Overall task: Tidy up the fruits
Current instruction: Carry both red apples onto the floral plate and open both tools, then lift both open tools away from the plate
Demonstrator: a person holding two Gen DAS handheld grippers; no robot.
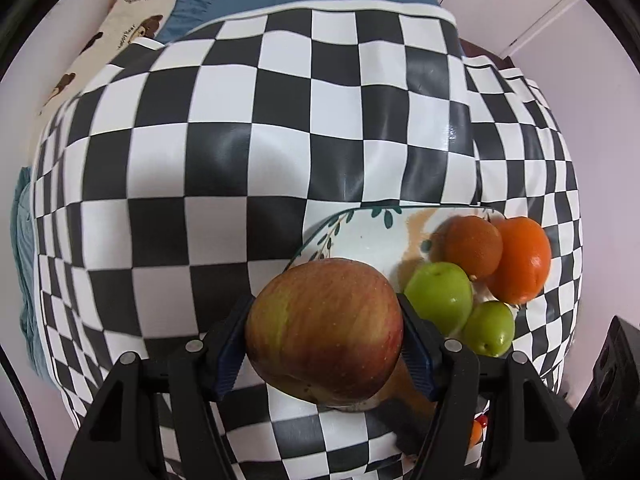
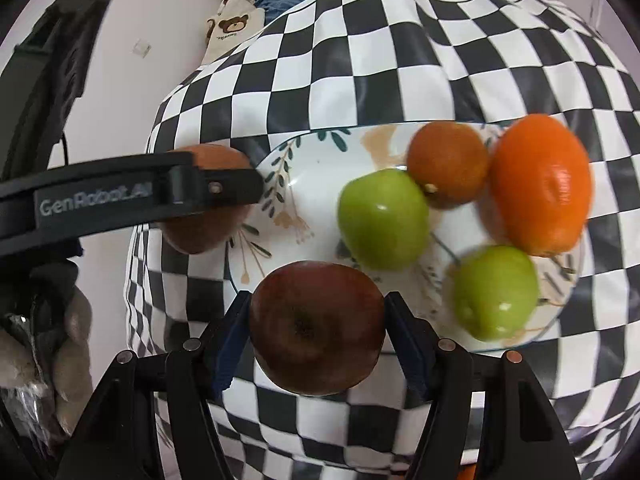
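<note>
The plate (image 2: 320, 152), a floral one on the checkered surface (image 1: 240, 140), serves as the landmark, and 4 fruits already lie in it: 2 green fruits (image 2: 384, 218) toward its near side and 2 orange fruits (image 2: 542, 184) at its far right, the 4 touching in a cluster. That part of the sorting looks done.

What is left are 2 apples, both in the air. The left tongs (image 1: 324, 332) are clenched on a red-yellow apple (image 1: 324, 328), pads pressed to its flanks, and it hangs over the plate's left rim. The right tongs (image 2: 316, 328) grasp a dark red apple (image 2: 316, 324) in the same way, at the plate's near rim, just beside the larger green fruit.

The plate's left half is bare, so there is room for both. By that reading the task is well advanced: only setting these 2 apples down and letting go remains. No other loose fruit shows clearly on the surface.
</note>
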